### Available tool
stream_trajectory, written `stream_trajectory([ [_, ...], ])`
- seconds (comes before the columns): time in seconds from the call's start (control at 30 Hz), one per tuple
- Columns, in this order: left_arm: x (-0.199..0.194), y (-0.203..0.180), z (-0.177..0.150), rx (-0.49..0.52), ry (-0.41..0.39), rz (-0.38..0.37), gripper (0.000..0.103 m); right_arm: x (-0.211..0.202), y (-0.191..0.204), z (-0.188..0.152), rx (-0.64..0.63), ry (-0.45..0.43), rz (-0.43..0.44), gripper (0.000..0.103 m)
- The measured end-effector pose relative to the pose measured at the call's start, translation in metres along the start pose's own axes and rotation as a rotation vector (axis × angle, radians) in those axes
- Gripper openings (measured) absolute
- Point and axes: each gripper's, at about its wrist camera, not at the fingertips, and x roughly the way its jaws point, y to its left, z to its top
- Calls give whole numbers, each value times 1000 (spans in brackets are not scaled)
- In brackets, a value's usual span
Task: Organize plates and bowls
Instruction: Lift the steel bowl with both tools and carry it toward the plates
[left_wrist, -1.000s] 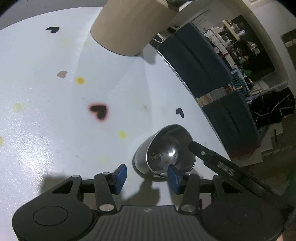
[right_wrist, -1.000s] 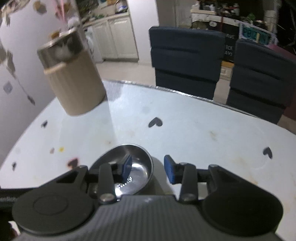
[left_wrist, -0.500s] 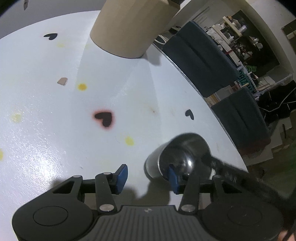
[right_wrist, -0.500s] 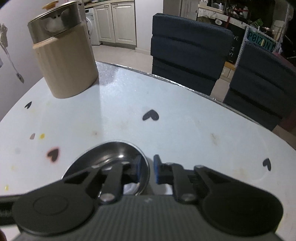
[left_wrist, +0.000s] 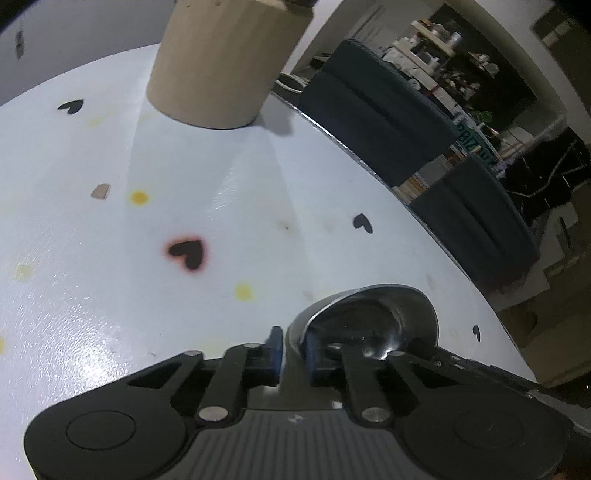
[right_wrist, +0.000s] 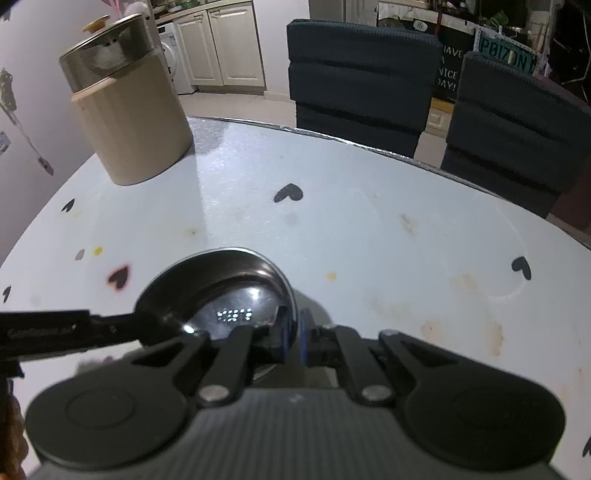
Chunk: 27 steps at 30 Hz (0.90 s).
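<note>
Steel bowl (right_wrist: 221, 291) mouth-up; rim pinched between both hand-held grippers

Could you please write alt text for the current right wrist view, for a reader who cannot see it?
The right gripper pinches the near rim of a small steel bowl on a white table dotted with black hearts, while the left gripper holds the bowl's opposite rim. A beige canister stands far left; two dark chairs sit behind the table.
</note>
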Motion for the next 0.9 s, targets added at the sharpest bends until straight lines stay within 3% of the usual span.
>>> stream_trajectory([
  [0.13,-2,-2,0,23,-1,-6,5,-3,3,-2,7,-22,-2,6],
  [0.43,-28,-25,-6,179,-67,-31,5,-34,2,-12,54,-72,-9,6],
  [0.57,-50,-41,-16,273,-108,-63,5,-61,-1,-24,89,-110,-9,7],
  [0.9,-98,-75,-62,421,-127,-170,5,-144,-21,-76,193,-206,-40,7],
])
